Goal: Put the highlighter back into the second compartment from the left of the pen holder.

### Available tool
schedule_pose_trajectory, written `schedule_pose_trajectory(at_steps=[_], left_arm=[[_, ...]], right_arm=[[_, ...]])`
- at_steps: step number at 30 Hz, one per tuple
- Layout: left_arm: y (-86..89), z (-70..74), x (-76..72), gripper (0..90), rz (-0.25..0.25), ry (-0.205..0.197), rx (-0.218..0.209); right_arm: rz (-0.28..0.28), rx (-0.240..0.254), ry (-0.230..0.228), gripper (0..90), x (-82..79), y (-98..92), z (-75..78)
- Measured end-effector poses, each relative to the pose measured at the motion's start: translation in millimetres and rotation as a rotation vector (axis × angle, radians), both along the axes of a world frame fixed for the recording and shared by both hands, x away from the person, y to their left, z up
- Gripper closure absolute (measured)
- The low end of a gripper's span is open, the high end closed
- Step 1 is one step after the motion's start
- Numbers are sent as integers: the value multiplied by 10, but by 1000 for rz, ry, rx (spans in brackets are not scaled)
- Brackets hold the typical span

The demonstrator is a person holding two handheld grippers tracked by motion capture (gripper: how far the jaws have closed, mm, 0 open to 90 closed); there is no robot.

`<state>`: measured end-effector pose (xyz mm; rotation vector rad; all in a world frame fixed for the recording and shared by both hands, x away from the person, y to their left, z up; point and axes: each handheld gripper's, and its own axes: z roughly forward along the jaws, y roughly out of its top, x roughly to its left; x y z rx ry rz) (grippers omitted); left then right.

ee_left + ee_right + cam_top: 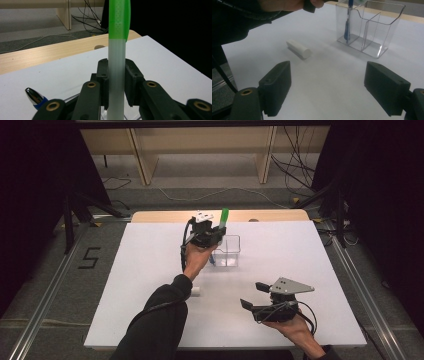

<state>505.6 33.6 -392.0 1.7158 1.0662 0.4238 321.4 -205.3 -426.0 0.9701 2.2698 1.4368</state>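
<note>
Beside clear organizer (372, 30), perhaps chalky cylinder (298, 49)

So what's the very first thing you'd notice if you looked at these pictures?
The bright green-capped marker jumps out first: the left gripper pinches it upright over the clear plastic organizer at the far middle of the white table, where a blue pen already stands in one compartment. Next, the right gripper waits wide open near the table's front edge, and a small white cylinder lies on its side beside the person's left sleeve.

Lab, black curtains (35, 170), loose cables (295, 165)
</note>
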Motion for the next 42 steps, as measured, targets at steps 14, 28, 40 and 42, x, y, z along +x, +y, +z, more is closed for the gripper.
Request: schedule_pose_trajectory(at_steps=[14, 28, 40, 42], left_arm=[[-29, -69, 4, 760, 7, 2, 21], [-89, -131, 14, 759, 9, 9, 46], [-89, -200, 11, 755, 19, 22, 63], [-86, -200, -5, 696, 18, 12, 54]], right_arm=[[7, -13, 0, 231, -3, 7, 2], [8, -17, 1, 232, -3, 12, -2], [13, -15, 2, 233, -4, 16, -4], [14, -16, 3, 233, -3, 17, -4]])
